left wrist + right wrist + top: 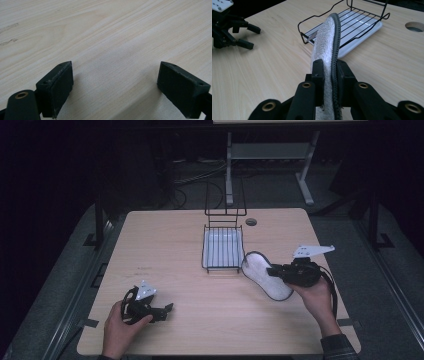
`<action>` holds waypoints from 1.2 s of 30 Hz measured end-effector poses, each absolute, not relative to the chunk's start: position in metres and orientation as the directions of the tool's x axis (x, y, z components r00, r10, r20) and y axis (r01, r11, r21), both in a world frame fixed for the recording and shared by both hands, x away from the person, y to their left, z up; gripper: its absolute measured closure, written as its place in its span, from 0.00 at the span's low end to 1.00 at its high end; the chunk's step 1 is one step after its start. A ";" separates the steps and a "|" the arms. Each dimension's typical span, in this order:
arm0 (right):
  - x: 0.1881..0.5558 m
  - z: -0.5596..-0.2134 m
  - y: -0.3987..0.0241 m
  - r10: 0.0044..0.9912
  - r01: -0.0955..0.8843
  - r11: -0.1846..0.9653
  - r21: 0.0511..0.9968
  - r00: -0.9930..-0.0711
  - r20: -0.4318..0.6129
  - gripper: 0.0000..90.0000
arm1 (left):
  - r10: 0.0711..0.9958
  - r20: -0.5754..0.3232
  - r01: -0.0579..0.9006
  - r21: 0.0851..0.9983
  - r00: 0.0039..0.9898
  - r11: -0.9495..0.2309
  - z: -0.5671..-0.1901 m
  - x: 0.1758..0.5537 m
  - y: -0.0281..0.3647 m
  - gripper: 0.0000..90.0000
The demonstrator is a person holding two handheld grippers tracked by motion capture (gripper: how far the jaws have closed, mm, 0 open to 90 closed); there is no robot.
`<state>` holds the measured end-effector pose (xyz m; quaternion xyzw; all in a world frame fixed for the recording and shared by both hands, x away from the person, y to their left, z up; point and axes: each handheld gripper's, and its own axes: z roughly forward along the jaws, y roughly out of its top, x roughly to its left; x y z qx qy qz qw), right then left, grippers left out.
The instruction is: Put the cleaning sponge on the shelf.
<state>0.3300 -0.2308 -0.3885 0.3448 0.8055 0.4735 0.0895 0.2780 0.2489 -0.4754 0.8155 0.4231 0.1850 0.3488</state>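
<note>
The table (165, 245) lay mostly bare, with wide open wood on its left half and along the near edge. A wire rack (223, 249) on a white tray (372, 26) stood at the middle, toward the far edge. The right gripper (274, 271) was clamped on the edge of a white insole (262, 272) with dark trim, whose far tip lay just beside the rack's near right corner. The left gripper (167, 310) rested near the front left, jaws wide apart, holding nothing.

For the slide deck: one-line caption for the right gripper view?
Right gripper shut on a white insole with dark edging, held on edge before the wire rack on its white tray.
</note>
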 end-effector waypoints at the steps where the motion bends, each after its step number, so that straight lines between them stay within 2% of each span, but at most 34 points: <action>1: 0.331 -0.388 -0.230 0.641 0.469 0.312 0.826 -0.746 0.181 0.87 | 0.818 0.008 0.561 0.724 0.575 -0.401 -0.475 0.278 0.249 0.14; 36: 0.411 -0.368 -0.167 0.632 0.453 0.280 0.847 -0.750 0.192 0.87 | 0.818 0.008 0.561 0.724 0.575 -0.402 -0.475 0.278 0.249 0.14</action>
